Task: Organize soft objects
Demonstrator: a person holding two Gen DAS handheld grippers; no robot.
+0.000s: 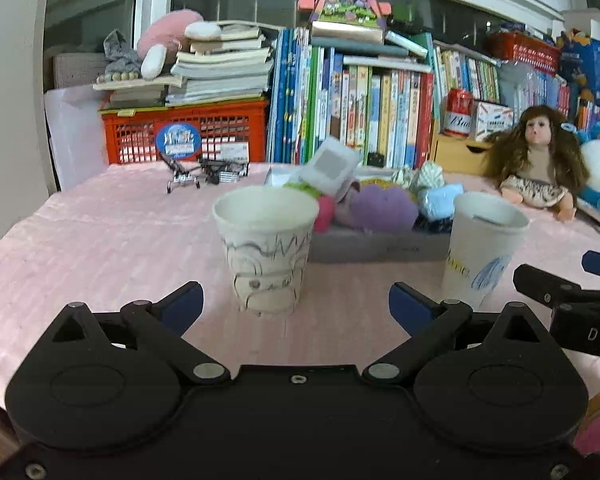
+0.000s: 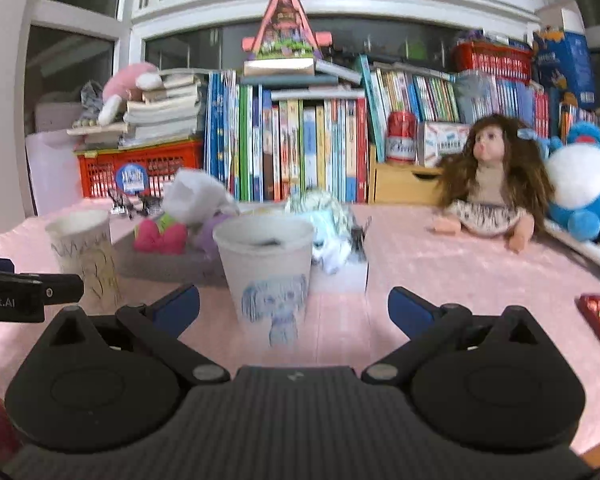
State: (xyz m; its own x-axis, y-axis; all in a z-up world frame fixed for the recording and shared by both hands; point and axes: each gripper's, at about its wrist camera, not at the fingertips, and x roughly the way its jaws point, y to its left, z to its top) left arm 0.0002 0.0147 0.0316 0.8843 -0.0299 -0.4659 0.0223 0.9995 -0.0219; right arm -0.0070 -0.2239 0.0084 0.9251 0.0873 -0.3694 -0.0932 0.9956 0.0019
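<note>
Both grippers spread and empty before two paper cups, with the soft objects still piled in the tray behind.

The left gripper (image 1: 296, 306) stood released, the scribbled cup (image 1: 266, 248) directly ahead between its fingers but untouched; the right gripper (image 2: 294, 306) stood likewise before the blue-drawing cup (image 2: 269, 276), in which something dark, not identifiable, showed. Beyond both cups the grey tray (image 1: 364, 246) held the soft objects (image 1: 384, 206). Judged from this, most sorting remained undone.

Home playroom: children's books (image 1: 364, 112), doll (image 2: 488, 184), plush toys (image 2: 580, 188).
</note>
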